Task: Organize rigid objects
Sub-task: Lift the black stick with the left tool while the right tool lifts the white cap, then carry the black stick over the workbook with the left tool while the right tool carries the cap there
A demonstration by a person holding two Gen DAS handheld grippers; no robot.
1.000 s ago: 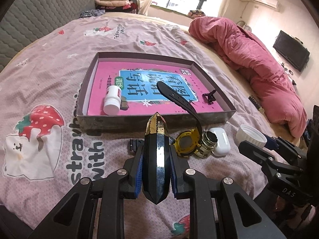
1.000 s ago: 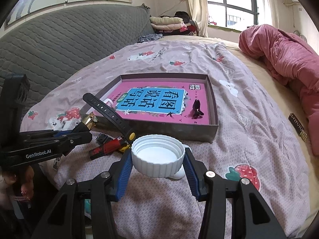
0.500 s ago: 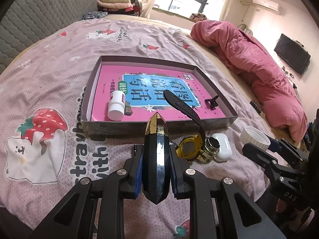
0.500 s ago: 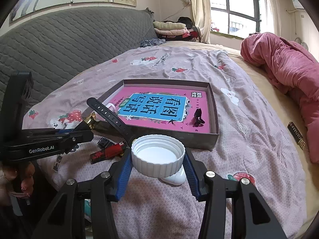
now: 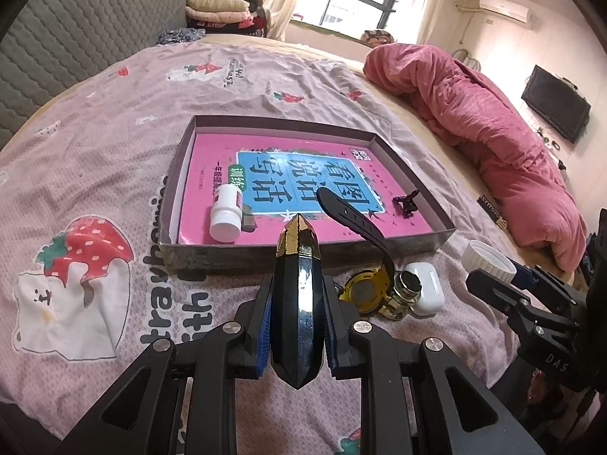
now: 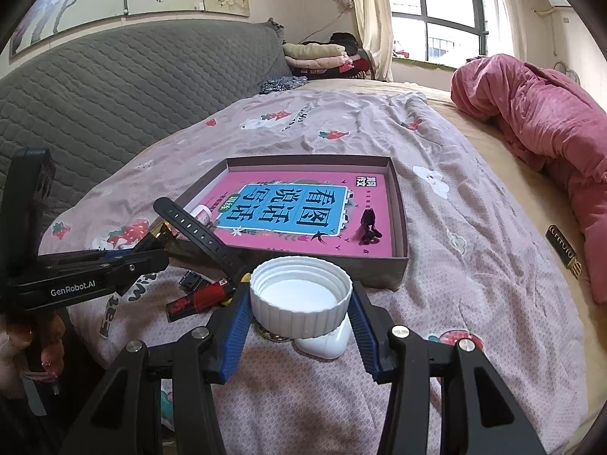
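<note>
My left gripper [image 5: 297,295] is shut on a dark faceted case with a gold tip [image 5: 297,265], held above the bedspread just in front of the shallow box [image 5: 303,258]. My right gripper [image 6: 299,303] is shut on a white ribbed cap [image 6: 299,299], open side up; it also shows in the left wrist view [image 5: 487,259]. The box holds a pink and blue book [image 5: 288,178], a white bottle [image 5: 226,214] and a small black clip [image 5: 406,204]. A yellow watch [image 5: 364,292] with a black strap, a small glass jar [image 5: 402,299] and a white earbud case [image 5: 426,294] lie before the box.
A red and black lighter [image 6: 201,297] and a small black piece [image 6: 191,280] lie on the bedspread left of the cap. A pink quilt [image 5: 493,144] is piled at the right. A black and gold bar [image 6: 563,256] lies near it. A grey headboard [image 6: 114,98] stands at the left.
Both grippers have risen and tilted slightly, so the box sits lower and farther in both views. Each still holds its object. The things on the bed have not moved.
</note>
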